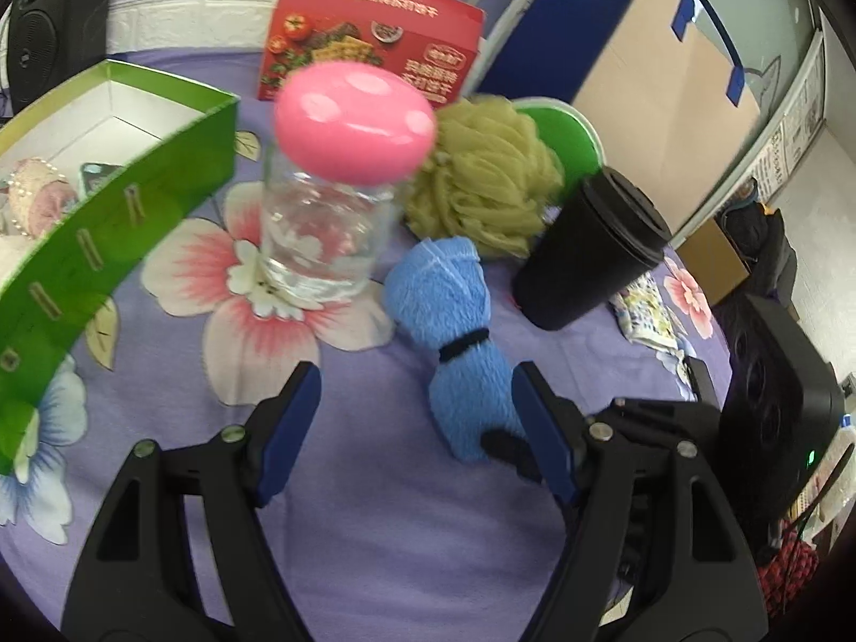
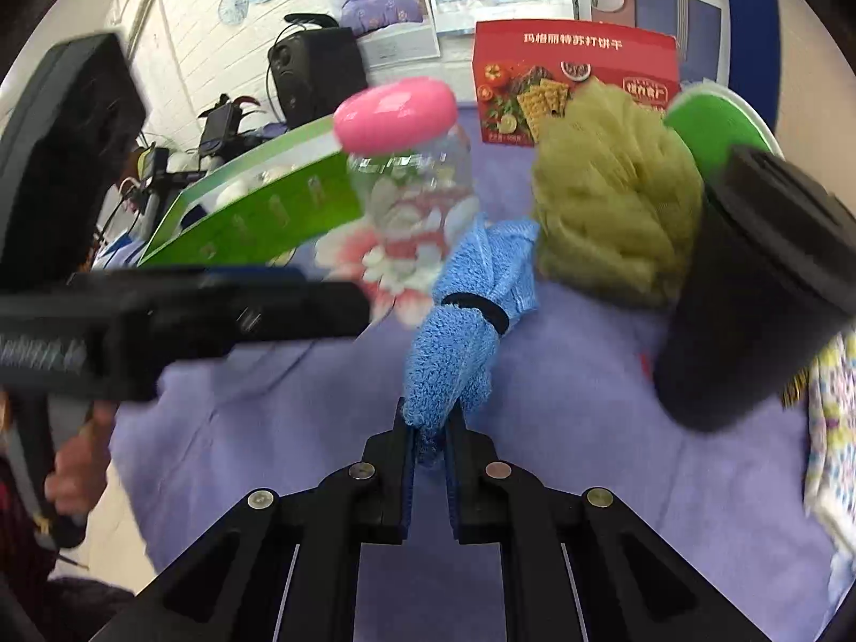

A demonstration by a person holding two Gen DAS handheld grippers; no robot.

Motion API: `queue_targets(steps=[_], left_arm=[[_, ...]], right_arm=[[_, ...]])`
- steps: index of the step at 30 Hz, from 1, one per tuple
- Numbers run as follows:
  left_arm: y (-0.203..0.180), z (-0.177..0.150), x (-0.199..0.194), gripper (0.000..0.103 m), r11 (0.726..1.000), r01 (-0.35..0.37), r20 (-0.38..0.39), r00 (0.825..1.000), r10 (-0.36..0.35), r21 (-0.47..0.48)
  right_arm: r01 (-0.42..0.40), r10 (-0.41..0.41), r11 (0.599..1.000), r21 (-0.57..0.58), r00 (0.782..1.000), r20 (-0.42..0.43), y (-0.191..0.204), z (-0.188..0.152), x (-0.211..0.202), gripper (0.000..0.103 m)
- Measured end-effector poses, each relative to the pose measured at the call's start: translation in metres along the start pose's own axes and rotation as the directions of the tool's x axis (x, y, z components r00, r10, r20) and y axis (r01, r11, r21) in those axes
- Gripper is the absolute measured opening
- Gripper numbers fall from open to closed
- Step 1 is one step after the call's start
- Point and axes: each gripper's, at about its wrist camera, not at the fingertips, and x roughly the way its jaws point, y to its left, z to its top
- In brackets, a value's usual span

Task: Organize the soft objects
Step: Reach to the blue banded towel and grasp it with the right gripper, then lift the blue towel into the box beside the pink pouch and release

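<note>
A rolled blue towel (image 2: 455, 342), bound at its middle by a black band (image 2: 484, 307), is pinched at its near end by the right gripper (image 2: 429, 428), whose blue-padded jaws are pressed almost together on the terry cloth. The towel is seen lying on a lilac tablecloth (image 1: 374, 508) printed with large pink flowers. In the left wrist view the left gripper (image 1: 417, 390) is held with its jaws spread wide, nothing clamped between them; the towel's near end lies just inside its right finger (image 1: 540, 428).

Just beyond the towel a clear glass jar (image 1: 321, 235) with a rounded pink lid (image 1: 353, 120) is stood upright; nothing can be made out inside it. To the right of the jar an olive-green mesh bath pouf (image 1: 481, 187) is set touching the towel's far end, with a black lidded cup (image 1: 594, 251) further right and a green round lid or dish (image 1: 562, 139) behind them. At the left an open green cardboard box (image 1: 107, 230) with a white interior is shown holding a pinkish fabric bundle trimmed with pearl beads (image 1: 32, 198) and another small item that cannot be identified. A red cracker box (image 1: 369, 37) is stood at the far edge of the table.
</note>
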Motion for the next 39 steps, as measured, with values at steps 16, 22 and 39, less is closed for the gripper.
queue_targets(steps=[16,22,39], left_arm=[[-0.038,0.008,0.067,0.074,0.997,0.06,-0.155,0.986,-0.054,0.038],[-0.043,0.001,0.077,0.036,0.995,0.06,-0.176,0.983,-0.046,0.077],[-0.021,0.028,-0.067,0.026,0.997,-0.04,0.174,0.984,0.027,0.068]], right_arm=[[0.049,-0.049,0.989,0.142,0.999,-0.006,-0.018,-0.012,-0.002,0.052],[0.063,-0.062,0.985,0.162,0.998,-0.011,-0.026,-0.013,0.0,0.047],[0.0,0.015,0.997,-0.08,0.984,0.18,0.053,0.049,-0.052,0.017]])
